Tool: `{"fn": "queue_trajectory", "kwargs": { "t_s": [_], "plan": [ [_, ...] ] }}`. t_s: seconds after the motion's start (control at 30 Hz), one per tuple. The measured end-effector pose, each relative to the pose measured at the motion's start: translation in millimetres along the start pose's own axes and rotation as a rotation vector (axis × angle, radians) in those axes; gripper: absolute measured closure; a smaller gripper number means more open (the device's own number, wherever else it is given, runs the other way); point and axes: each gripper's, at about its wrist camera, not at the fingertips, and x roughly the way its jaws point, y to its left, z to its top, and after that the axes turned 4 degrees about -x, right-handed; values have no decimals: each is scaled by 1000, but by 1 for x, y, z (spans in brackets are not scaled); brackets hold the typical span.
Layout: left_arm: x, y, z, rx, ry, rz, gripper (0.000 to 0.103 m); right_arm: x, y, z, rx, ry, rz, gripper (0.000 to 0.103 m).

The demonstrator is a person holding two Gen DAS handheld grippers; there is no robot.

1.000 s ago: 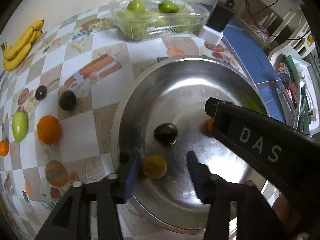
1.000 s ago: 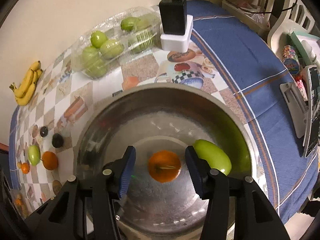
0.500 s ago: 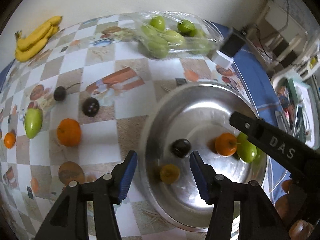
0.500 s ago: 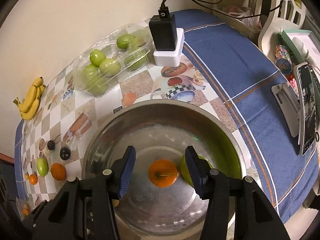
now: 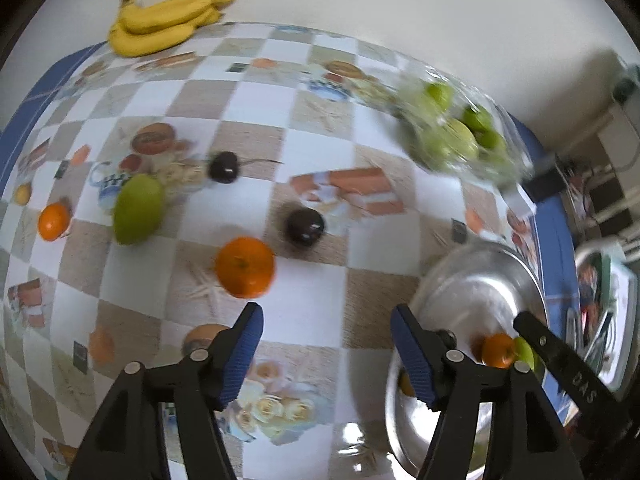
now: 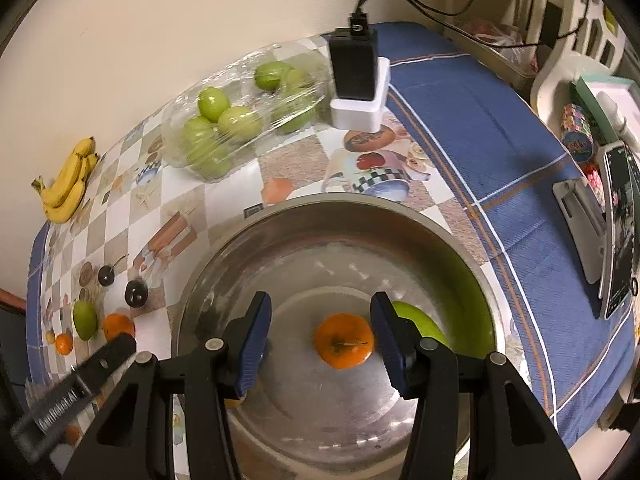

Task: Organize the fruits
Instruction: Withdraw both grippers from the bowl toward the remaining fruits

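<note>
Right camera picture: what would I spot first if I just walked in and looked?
Probably the big shiny metal bowl in the middle, with an orange and a green fruit inside, right under the open right gripper. Then the clear box of green fruit near the wall, and the yellow bananas at the far left edge of the table.

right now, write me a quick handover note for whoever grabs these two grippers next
Left gripper: empty, jaws have just been opening, over the tablecloth near the large orange.
Right gripper: jaws open, nothing gripped, above the orange lying in the steel bowl.
Done: that orange and a green fruit are in the bowl.
Left on the table: large orange, green mango, two dark plums, small orange, bananas, packaged green fruit.
</note>
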Motion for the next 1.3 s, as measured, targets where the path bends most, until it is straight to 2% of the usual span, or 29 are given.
{"fn": "queue_trajectory", "kwargs": {
  "t_s": [0.17, 0.23, 0.37, 0.47, 0.57, 0.67, 0.9, 0.97, 1.3],
  "plan": [
    [-1, 11, 2, -28, -5, 16, 31, 3, 8, -1, -32, 8, -3, 50],
    [-1, 11, 2, -31, -7, 27, 26, 4, 10, -2, -42, 11, -7, 50],
    [0, 12, 2, -31, -14, 53, 17, 6, 13, -3, -55, 14, -10, 33],
    [1, 14, 2, -35, -20, 72, 4, 8, 16, -4, -71, 13, -5, 28],
    [1, 16, 2, -39, -32, 83, 0, 8, 18, -4, -85, 5, -5, 25],
    [1, 18, 3, -41, -41, 89, 0, 8, 19, -4, -94, -2, -5, 16],
    [-1, 20, 4, -32, -60, 110, 0, 8, 21, -4, -105, -11, -2, 14],
    [-1, 21, 5, -33, -65, 112, 0, 9, 22, -4, -111, -14, -3, 1],
    [-7, 27, 9, -39, -90, 102, 0, 10, 26, -5, -130, -24, -6, 0]
  ]
}}
